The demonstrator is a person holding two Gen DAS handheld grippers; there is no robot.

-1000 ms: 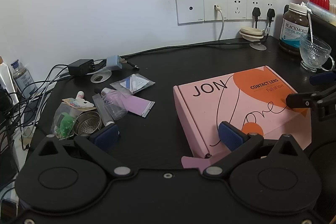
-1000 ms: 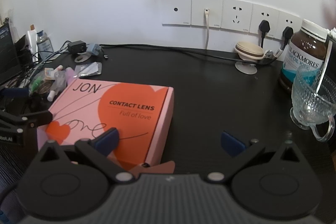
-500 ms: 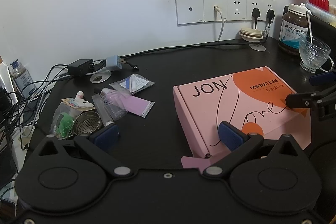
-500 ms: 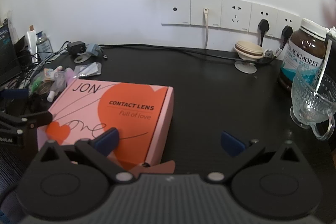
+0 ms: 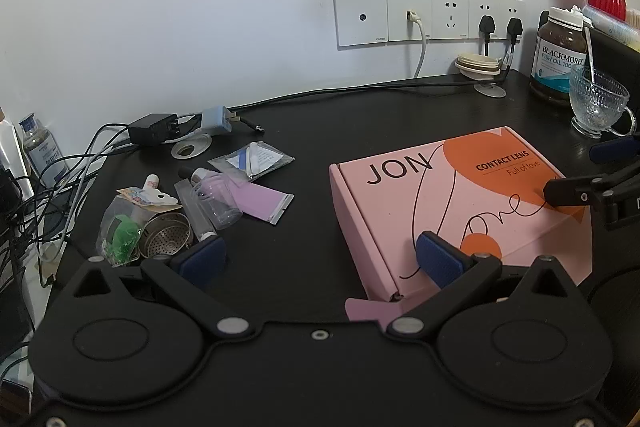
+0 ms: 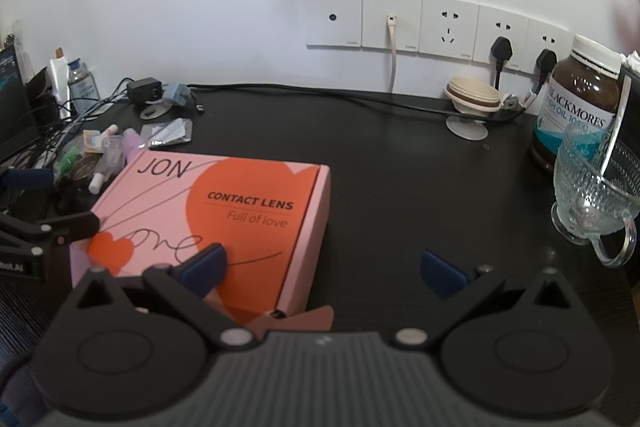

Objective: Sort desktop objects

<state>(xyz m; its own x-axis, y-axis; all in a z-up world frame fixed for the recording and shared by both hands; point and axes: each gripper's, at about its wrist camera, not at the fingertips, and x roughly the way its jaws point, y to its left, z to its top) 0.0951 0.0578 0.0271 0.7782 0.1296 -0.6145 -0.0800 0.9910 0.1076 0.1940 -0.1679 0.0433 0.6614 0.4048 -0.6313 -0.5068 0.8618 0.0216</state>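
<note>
Pink cardboard box (image 5: 452,203) with an orange heart and "CONTACT LENS" printed on it lies flat on the black desk (image 5: 320,131), closed. Left gripper (image 5: 320,261) has its fingers wide apart, one over the box's near corner. Right gripper (image 6: 323,269) is also spread wide, with its left finger above the box. Beside the box on the left is a small heap: a metal strainer (image 5: 166,239), clear plastic bottles (image 5: 218,203), and a lilac pouch (image 5: 262,203). Brown supplement jar (image 6: 580,107) stands partly behind a clear glass cup (image 6: 596,195). The heap's smaller items are hard to make out.
</note>
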